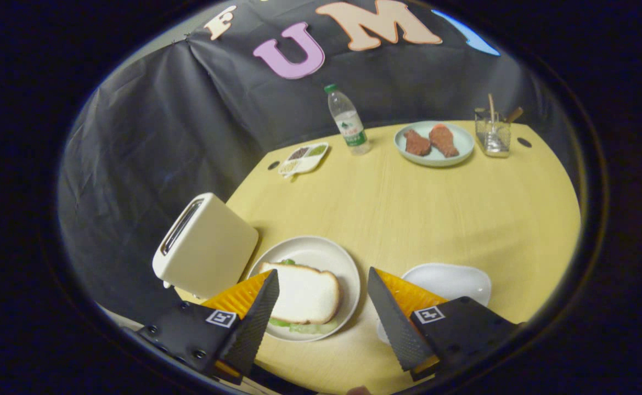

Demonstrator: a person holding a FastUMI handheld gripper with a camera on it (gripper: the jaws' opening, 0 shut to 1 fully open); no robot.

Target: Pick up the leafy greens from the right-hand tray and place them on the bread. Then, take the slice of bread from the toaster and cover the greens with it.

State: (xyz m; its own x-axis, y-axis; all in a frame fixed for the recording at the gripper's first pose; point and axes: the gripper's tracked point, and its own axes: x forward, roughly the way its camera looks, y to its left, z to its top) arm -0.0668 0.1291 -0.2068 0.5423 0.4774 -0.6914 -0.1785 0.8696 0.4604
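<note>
- The gripper (pixel 321 296) hangs above the near edge of the table (pixel 409 208), its two fingers spread wide and pinching nothing.
- Between the fingers and just ahead of them lies the round plate (pixel 326 253). On it a slice of bread (pixel 305 293) rests on the leafy greens (pixel 304 327), whose green edge shows beneath the near crust and again at the far corner. I count one top slice; whatever lies under the greens is hidden.
- Judging by this stack, both steps look done, so the next move is probably just to draw clear. The sandwich sits slightly toward the left finger, its long axis running roughly across the gap between the fingers.
- Just beyond the right finger sits the one white right-hand tray (pixel 452 280), bare.
- Left of the plate and close beside it stands one cream toaster (pixel 206 247); its slot looks dark, with no slice rising from it.
- Far across the table: one divided dish (pixel 303 158), one water bottle (pixel 347 119), one pale plate with two pieces of meat (pixel 435 144), and one glass holding sticks (pixel 493 131).
</note>
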